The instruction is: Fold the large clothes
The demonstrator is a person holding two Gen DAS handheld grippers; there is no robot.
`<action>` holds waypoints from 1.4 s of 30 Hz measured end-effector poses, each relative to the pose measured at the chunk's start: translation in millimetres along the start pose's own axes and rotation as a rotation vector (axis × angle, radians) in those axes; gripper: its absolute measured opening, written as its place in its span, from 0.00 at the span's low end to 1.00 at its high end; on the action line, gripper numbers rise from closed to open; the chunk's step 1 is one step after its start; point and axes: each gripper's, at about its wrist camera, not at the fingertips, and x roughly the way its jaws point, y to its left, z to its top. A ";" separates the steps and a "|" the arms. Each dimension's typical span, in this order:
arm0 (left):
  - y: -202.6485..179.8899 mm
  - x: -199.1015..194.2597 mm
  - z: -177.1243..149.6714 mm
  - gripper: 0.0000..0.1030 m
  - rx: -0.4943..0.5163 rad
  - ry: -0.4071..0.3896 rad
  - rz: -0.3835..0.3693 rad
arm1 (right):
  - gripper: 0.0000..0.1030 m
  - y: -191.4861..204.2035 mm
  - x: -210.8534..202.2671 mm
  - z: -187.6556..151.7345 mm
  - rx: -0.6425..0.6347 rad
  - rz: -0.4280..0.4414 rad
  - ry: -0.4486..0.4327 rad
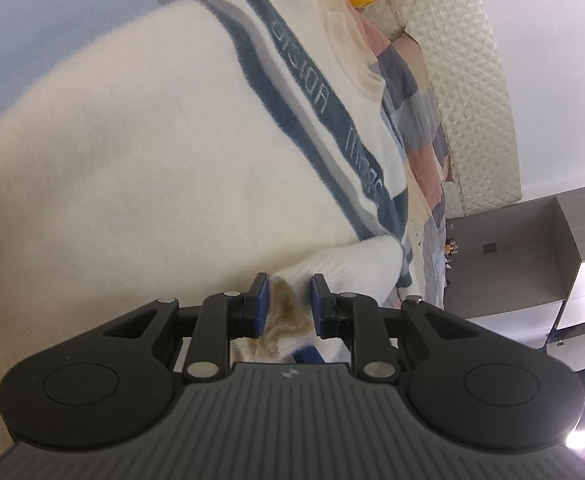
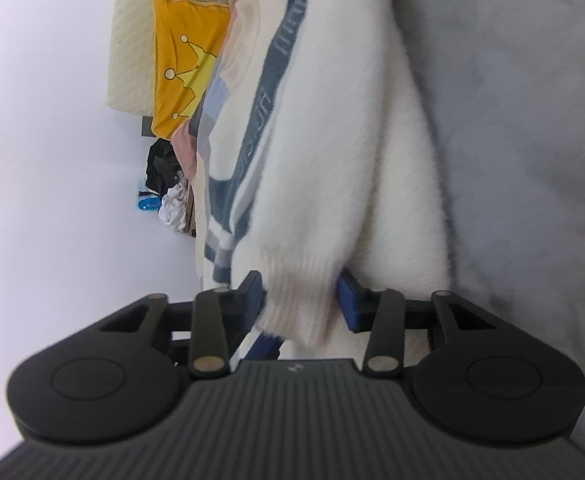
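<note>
the fuzzy cream sweater [image 1: 140, 152] with blue-grey lettered stripes fills most of the left wrist view, draped from upper centre to lower left. the left gripper [image 1: 285, 305] is clenched on a bunched fold of it at lower centre. in the right wrist view the right gripper [image 2: 301, 304] straddles the ribbed cuff [image 2: 298, 300]; both pads appear to touch it. a yellow cushion [image 2: 184, 64] sits upper left.
</note>
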 end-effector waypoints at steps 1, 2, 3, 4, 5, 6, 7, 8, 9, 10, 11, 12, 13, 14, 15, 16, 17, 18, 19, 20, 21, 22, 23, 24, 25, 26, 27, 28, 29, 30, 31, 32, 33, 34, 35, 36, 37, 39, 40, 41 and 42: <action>-0.5 0.3 -0.3 0.23 0.002 -0.001 0.001 | 0.35 0.6 2.8 1.9 -0.005 -0.002 0.000; -0.5 0.4 -0.5 0.23 0.001 0.000 0.002 | 0.33 0.7 1.9 1.9 -0.012 -0.009 -0.001; -0.7 0.7 -0.7 0.23 0.004 0.001 0.003 | 0.30 0.6 0.9 1.9 -0.019 -0.016 -0.006; -0.5 0.7 -0.7 0.23 0.005 0.002 0.005 | 0.26 0.1 1.1 2.0 -0.023 -0.021 -0.010; -1.0 1.6 -1.0 0.23 0.006 0.004 0.006 | 0.24 0.7 1.3 1.9 -0.030 -0.025 -0.011; -1.2 1.3 -1.1 0.23 0.007 0.007 0.005 | 0.21 1.3 0.9 1.7 -0.042 -0.032 -0.015; -1.7 0.8 -1.2 0.23 0.009 0.010 0.000 | 0.17 3.6 0.2 2.1 -0.058 -0.041 -0.019; -3.2 0.6 -1.4 0.23 0.015 0.012 -0.009 | 0.16 7.0 -2.2 3.4 -0.076 -0.052 -0.021; -5.9 -0.9 -1.8 0.23 0.034 0.015 -0.011 | 0.13 10.9 -5.7 5.3 -0.089 -0.059 -0.024; -10.1 -2.8 -3.0 0.23 0.067 0.013 -0.008 | 0.11 12.9 -9.8 6.8 -0.095 -0.059 -0.028; -13.7 -4.3 -4.8 0.23 0.098 0.011 -0.009 | 0.11 17.3 -15.0 8.4 -0.105 -0.060 -0.030; -17.9 -5.8 -7.4 0.23 0.128 0.010 -0.014 | 0.11 23.3 -21.2 9.8 -0.126 -0.070 -0.034; -21.5 -6.5 -10.6 0.23 0.151 0.014 -0.022 | 0.11 29.2 -26.4 10.4 -0.150 -0.085 -0.042; -24.8 -7.0 -13.6 0.23 0.170 0.023 -0.039 | 0.10 36.0 -34.0 11.2 -0.175 -0.103 -0.052; -28.3 -7.3 -16.8 0.23 0.189 0.036 -0.058 | 0.10 42.2 -41.2 12.3 -0.193 -0.120 -0.060; -31.6 -6.9 -19.8 0.23 0.208 0.051 -0.074 | 0.10 47.7 -49.1 13.9 -0.203 -0.136 -0.067; -35.1 -5.8 -22.8 0.23 0.232 0.073 -0.094 | 0.10 53.3 -58.5 16.2 -0.204 -0.149 -0.075; -37.8 -4.7 -25.7 0.23 0.250 0.092 -0.109 | 0.10 58.8 -67.8 18.7 -0.205 -0.163 -0.086; -41.3 -2.6 -29.5 0.23 0.262 0.108 -0.125 | 0.09 65.4 -79.6 21.5 -0.213 -0.183 -0.102; -43.1 -1.6 -32.5 0.23 0.271 0.127 -0.143 | 0.09 71.7 -91.2 23.3 -0.234 -0.201 -0.120; -44.8 -0.5 -35.6 0.23 0.282 0.145 -0.155 | 0.09 77.9 -98.5 24.9 -0.263 -0.221 -0.140; -46.2 0.5 -38.3 0.23 0.295 0.158 -0.157 | 0.09 84.9 -110.0 26.7 -0.297 -0.249 -0.172; -47.9 1.6 -41.4 0.23 0.313 0.169 -0.153 | 0.09 90.3 -119.1 28.8 -0.325 -0.279 -0.200; -49.2 3.0 -44.1 0.23 0.327 0.177 -0.148 | 0.09 92.5 -125.1 30.8 -0.343 -0.307 -0.222; -50.2 4.3 -47.1 0.23 0.338 0.188 -0.145 | 0.09 93.5 -133.9 34.6 -0.352 -0.336 -0.241; -50.5 5.8 -49.8 0.23 0.347 0.198 -0.139 | 0.09 92.5 -137.8 39.0 -0.344 -0.361 -0.253; -50.5 8.0 -52.8 0.23 0.353 0.206 -0.130 | 0.09 86.6 -145.0 43.0 -0.321 -0.386 -0.261; -50.4 10.5 -55.7 0.23 0.361 0.215 -0.116 | 0.08 78.6 -151.3 47.1 -0.283 -0.418 -0.267; -50.0 12.9 -58.5 0.23 0.369 0.224 -0.099 | 0.08 69.2 -157.3 49.8 -0.244 -0.445 -0.270; -49.4 15.3 -60.4 0.23 0.376 0.230 -0.082 | 0.08 59.3 -160.9 52.1 -0.204 -0.471 -0.267; -49.7 18.2 -62.6 0.23 0.380 0.235 -0.066 | 0.08 50.6 -161.5 53.4 -0.171 -0.495 -0.262; -48.9 20.4 -64.4 0.23 0.386 0.242 -0.049 | 0.08 41.5 -161.1 54.2 -0.144 -0.522 -0.259; -47.3 22.8 -65.2 0.23 0.390 0.247 -0.036 | 0.08 35.2 -159.9 53.6 -0.131 -0.544 -0.259; -46.0 24.8 -66.1 0.23 0.394 0.253 -0.020 | 0.08 28.4 -157.2 54.0 -0.120 -0.568 -0.258; -45.0 26.5 -67.0 0.23 0.399 0.259 -0.004 | 0.08 22.9 -153.5 53.4 -0.104 -0.589 -0.256; -43.5 27.3 -67.6 0.23 0.405 0.261 0.012 | 0.09 19.7 -149.8 51.2 -0.089 -0.608 -0.253; -42.8 27.7 -68.0 0.23 0.411 0.261 0.027 | 0.09 16.9 -147.4 50.9 -0.077 -0.623 -0.252; -42.7 30.1 -68.7 0.23 0.423 0.262 0.050 | 0.09 20.3 -145.5 49.8 -0.090 -0.654 -0.267; -42.3 30.8 -69.3 0.23 0.422 0.265 0.056 | 0.09 21.1 -144.0 50.4 -0.093 -0.670 -0.271; -41.9 30.9 -69.2 0.23 0.422 0.268 0.056 | 0.09 21.3 -143.3 50.9 -0.091 -0.673 -0.271; -42.4 30.3 -69.9 0.23 0.426 0.269 0.054 | 0.09 20.7 -145.6 50.7 -0.095 -0.671 -0.266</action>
